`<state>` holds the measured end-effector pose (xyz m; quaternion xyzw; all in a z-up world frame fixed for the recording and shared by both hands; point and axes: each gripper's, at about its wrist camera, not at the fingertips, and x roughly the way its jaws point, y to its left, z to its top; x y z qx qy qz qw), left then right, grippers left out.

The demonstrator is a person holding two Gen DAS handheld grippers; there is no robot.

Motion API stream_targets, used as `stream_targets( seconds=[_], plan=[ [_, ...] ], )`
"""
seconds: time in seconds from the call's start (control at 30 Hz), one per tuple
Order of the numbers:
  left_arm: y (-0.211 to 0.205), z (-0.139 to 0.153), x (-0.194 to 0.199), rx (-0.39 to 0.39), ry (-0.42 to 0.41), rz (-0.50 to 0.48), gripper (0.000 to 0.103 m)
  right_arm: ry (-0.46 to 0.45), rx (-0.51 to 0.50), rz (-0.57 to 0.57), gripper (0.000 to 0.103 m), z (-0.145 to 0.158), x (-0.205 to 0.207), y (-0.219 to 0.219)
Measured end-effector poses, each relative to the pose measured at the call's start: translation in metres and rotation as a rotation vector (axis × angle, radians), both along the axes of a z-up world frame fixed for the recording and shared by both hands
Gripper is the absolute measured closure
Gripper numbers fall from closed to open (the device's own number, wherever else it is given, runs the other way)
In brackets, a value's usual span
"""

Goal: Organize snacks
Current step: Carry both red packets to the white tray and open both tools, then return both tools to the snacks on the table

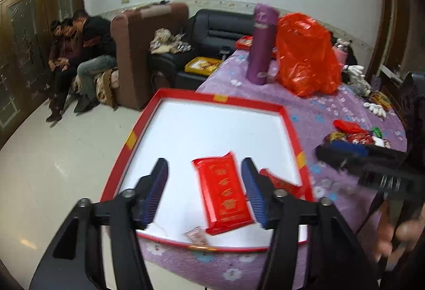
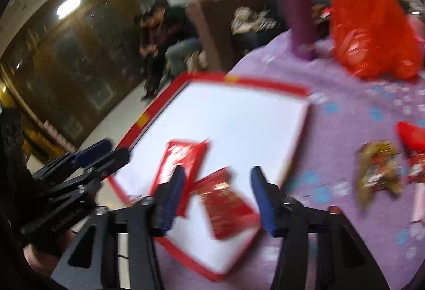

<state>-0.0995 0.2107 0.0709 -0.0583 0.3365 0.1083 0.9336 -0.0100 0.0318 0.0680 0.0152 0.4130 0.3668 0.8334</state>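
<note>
A red-rimmed white tray (image 1: 212, 97) lies on the purple floral tablecloth; it also shows in the right wrist view (image 2: 265, 84). A long red snack pack (image 1: 224, 194) lies flat in it between the open fingers of my left gripper (image 1: 204, 194), which hovers just above it. A smaller red pack (image 1: 281, 181) lies beside it. In the right wrist view my right gripper (image 2: 216, 197) is open above that smaller red pack (image 2: 225, 206), with the long pack (image 2: 183, 160) to its left. Loose snacks (image 1: 353, 134) lie on the cloth at the right, seen too in the right wrist view (image 2: 379, 170).
A purple flask (image 1: 260, 45) and an orange plastic bag (image 1: 308, 53) stand at the back of the table. The table edge drops to a tiled floor (image 1: 66, 157) on the left. People sit on a sofa (image 1: 79, 51) beyond. The right wrist view is blurred.
</note>
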Motion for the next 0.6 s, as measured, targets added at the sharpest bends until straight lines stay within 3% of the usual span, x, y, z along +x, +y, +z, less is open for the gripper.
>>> stream_targets(
  seconds=[0.1,0.27,0.37,0.5,0.6],
  plan=[
    [-0.027,0.008,0.002,0.027,-0.03,-0.051,0.029,-0.024,0.038,-0.118,0.039,0.006,0.019,-0.063],
    [-0.086,0.002,0.023,0.025,-0.011,-0.201,0.023,-0.013,0.065,-0.345,0.034,0.002,0.044,-0.175],
    [-0.117,-0.009,0.043,0.061,0.035,-0.26,0.023,0.034,0.093,-0.417,0.033,-0.009,0.055,-0.218],
    [-0.147,-0.022,0.065,0.115,0.077,-0.292,0.023,0.087,0.108,-0.411,0.033,-0.026,0.057,-0.238],
    [-0.155,-0.026,0.074,0.113,0.097,-0.297,0.023,0.122,0.109,-0.4,0.033,-0.04,0.061,-0.243]
  ],
)
